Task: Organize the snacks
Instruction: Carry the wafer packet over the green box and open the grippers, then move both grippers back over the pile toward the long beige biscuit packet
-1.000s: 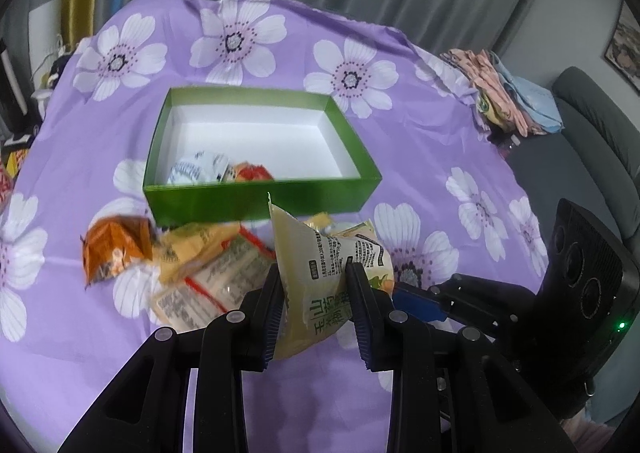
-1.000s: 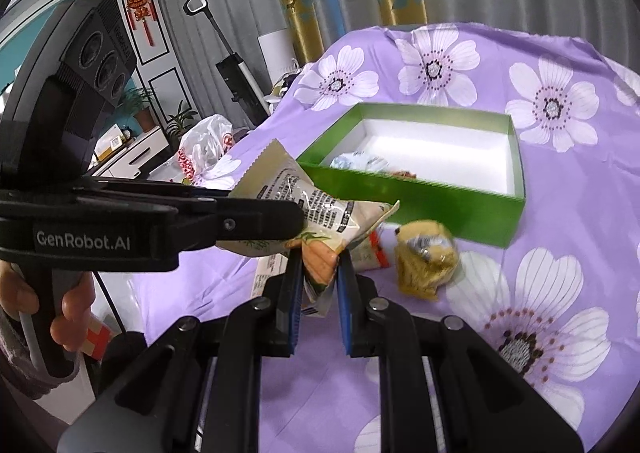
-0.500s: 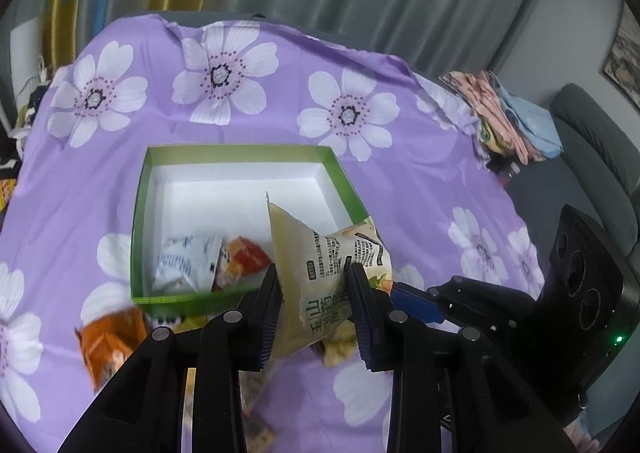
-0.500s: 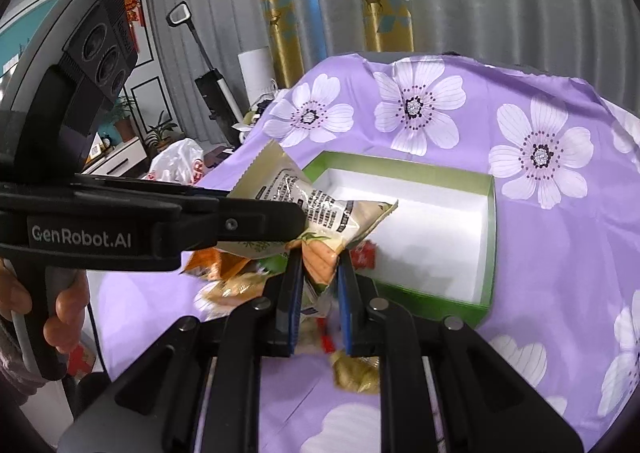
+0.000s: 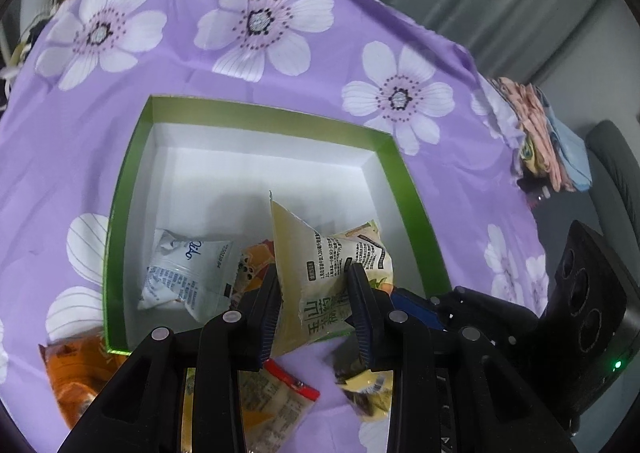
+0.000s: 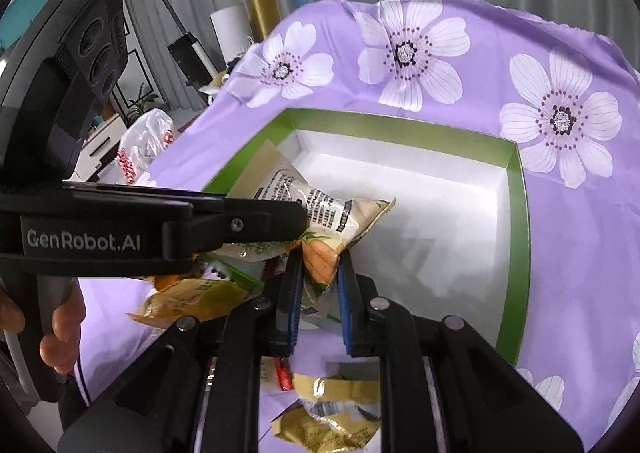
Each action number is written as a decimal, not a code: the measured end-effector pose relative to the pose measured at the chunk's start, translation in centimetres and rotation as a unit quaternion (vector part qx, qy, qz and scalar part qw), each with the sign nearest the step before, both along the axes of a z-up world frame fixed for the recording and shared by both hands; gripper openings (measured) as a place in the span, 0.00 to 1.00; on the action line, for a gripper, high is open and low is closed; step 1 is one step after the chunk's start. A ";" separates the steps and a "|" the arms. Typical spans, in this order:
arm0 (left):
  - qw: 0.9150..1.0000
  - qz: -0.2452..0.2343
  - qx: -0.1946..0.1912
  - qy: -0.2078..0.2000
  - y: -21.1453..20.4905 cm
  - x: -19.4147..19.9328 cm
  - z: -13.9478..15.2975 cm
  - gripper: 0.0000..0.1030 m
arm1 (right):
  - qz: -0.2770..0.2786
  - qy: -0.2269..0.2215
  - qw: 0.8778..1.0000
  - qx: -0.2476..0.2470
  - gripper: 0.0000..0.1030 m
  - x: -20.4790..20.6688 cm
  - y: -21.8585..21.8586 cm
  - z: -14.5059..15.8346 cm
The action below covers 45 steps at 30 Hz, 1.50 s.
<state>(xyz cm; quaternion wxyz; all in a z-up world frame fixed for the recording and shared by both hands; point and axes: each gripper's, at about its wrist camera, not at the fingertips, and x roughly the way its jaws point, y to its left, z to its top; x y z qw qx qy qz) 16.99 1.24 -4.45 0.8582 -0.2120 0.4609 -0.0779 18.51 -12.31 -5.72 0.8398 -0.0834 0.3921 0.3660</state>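
Both grippers hold 1 pale yellow-green snack packet [image 5: 320, 269] above the near end of the green box [image 5: 416, 209], which sits on the purple flowered cloth [image 5: 192, 65].

Left gripper [image 5: 314, 305]: jaws narrowly parted, pads pressed on the packet's lower half from both sides; the packet's sealed top edge stands up past the fingertips, over the box's white floor.

Right gripper [image 6: 318, 285]: jaws nearly together, pinching the packet's orange-printed corner between the blue pads. The right jaws are easing apart, yet the pads remain on the corner.

Inside the box, near corner: 1 white-and-blue packet [image 5: 188, 273] and 1 orange-brown packet [image 5: 252, 265] beside it, partly hidden.

Outside, on the cloth below the grippers: 1 orange packet [image 5: 76, 377], 1 red-edged clear packet [image 5: 276, 401], 1 gold packet [image 6: 332, 413]. A hand [image 6: 56, 333] grips the left gripper's handle.
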 end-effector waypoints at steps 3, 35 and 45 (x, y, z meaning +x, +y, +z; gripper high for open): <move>1.000 0.012 0.001 0.008 0.2 0.6 -0.5 0.34 | -0.006 -0.006 1.000 -0.012 0.21 0.3 0.3 -0.1; 0.983 0.170 0.050 0.037 6.7 -17.7 -0.4 0.75 | -0.020 0.038 0.998 0.056 0.62 -12.7 -8.5 -1.9; 0.992 0.109 0.016 0.058 3.1 -19.4 -4.5 0.75 | 0.073 0.019 0.997 -0.019 0.60 -16.4 -4.0 -4.8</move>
